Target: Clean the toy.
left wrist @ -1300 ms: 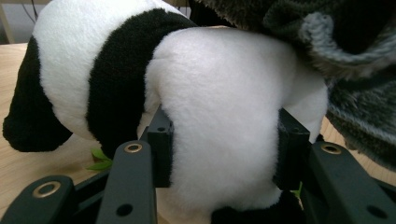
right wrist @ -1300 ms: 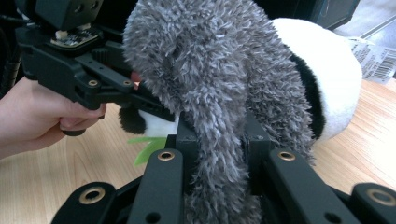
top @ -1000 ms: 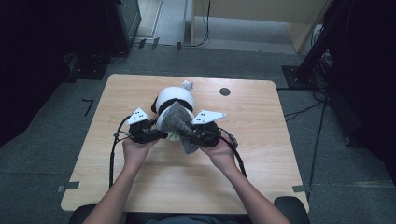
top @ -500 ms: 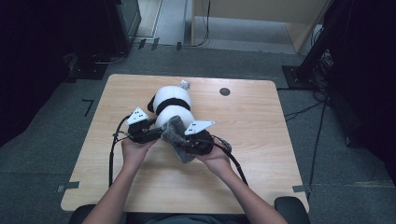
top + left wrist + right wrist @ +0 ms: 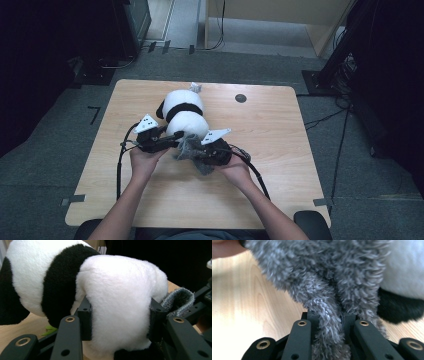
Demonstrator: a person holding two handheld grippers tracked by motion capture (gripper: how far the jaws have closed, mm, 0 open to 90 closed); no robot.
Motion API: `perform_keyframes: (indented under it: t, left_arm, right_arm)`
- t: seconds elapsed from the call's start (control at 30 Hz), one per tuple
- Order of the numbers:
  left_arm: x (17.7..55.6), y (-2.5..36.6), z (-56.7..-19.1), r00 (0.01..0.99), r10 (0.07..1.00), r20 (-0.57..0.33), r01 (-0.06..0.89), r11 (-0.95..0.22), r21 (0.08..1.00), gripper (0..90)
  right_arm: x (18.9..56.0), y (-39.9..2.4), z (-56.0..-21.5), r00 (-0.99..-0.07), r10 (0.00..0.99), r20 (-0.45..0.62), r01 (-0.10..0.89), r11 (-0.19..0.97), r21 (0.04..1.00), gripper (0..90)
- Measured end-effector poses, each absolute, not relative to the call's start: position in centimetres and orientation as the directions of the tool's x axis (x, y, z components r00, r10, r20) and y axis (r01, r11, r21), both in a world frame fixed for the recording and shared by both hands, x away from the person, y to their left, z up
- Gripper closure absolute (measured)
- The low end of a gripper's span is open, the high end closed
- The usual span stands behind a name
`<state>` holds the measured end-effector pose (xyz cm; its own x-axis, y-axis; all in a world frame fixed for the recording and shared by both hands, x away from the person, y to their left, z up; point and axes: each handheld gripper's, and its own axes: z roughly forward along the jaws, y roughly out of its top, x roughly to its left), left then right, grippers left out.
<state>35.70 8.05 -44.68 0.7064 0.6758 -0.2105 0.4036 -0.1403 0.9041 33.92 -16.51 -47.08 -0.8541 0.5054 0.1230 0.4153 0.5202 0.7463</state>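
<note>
Panda plush (image 5: 184, 114) lay on the tabletop (image 5: 280, 145) a little left of middle, head toward the far edge, rump toward the person; white body, black band across the shoulders, a small grey tag or tuft at its far end, too small to tell which.

Left: left tongs (image 5: 172, 136) held in the person's left hand (image 5: 142, 159), cable trailing down toward the near edge; in the left gripper view the two jaws stood either side of the plush's white rear (image 5: 120, 305), pads pressed into the pile, so clamped on the panda plush; the fur bulged between them.

Middle: a grey fuzzy cloth (image 5: 190, 149), perhaps a sock or small garment, bunched against the plush's near end, touching it; its ribbed grey cuff (image 5: 178, 300) showed at the right of the left gripper view, just beside the plush.

Right: right tongs (image 5: 202, 154) in the right hand (image 5: 235, 169); the right gripper view showed a fold of the grey cloth (image 5: 329, 322) pinched between the jaws, closed on it; black and white plush (image 5: 402, 290) behind.

Far right of the tabletop: a small dark round mark (image 5: 240, 98), well apart from everything.

Handling, judged: plush light, soft, squashes under grip, not fragile; best held on the body's bulk, as here, since limbs would flop; cloth limp, stretchy, likely to slip unless a thick fold is taken.
</note>
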Motion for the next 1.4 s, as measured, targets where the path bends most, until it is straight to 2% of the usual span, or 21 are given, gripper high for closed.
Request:
perform_keyframes:
  t: [0.3,0.47,0.57,0.7,0.87,1.1,1.27,1.4]
  left_arm:
    - [35.8,8.1,-44.7,0.707,0.675,-0.213,0.403,-0.137,0.905,51.3]
    - [35.9,8.5,-44.7,0.702,0.677,-0.219,0.398,-0.118,0.91,51.1]
    - [35.8,8.7,-44.7,0.704,0.677,-0.213,0.389,-0.117,0.914,51.1]
    - [35.9,8.6,-44.8,0.706,0.677,-0.209,0.394,-0.129,0.91,51.0]
    - [35.6,8.1,-44.9,0.729,0.657,-0.194,0.379,-0.15,0.913,50.8]
    - [35.4,7.5,-45.0,0.742,0.646,-0.182,0.371,-0.17,0.913,50.7]
    - [35.2,7.1,-45.0,0.756,0.623,-0.199,0.371,-0.158,0.915,50.7]
    - [35.1,6.7,-45.0,0.763,0.614,-0.203,0.369,-0.156,0.916,50.8]
  right_arm:
    - [34.0,-17.2,-47.5,-0.876,0.466,0.126,0.405,0.566,0.718,76.8]
    - [34.3,-17.8,-46.9,-0.873,0.457,0.169,0.422,0.536,0.731,76.8]
    - [34.1,-18.8,-45.4,-0.88,0.434,0.193,0.405,0.476,0.781,77.0]
    - [33.7,-20.0,-43.1,-0.873,0.459,0.162,0.372,0.414,0.831,77.0]
    - [33.8,-22.2,-41.3,-0.828,0.544,0.134,0.358,0.329,0.874,77.1]
    - [35.0,-26.1,-40.6,-0.733,0.648,0.206,0.414,0.185,0.891,77.2]
    - [35.5,-26.1,-40.9,-0.719,0.659,0.219,0.43,0.175,0.886,77.1]
    - [35.5,-24.2,-41.2,-0.74,0.639,0.21,0.434,0.215,0.875,76.8]
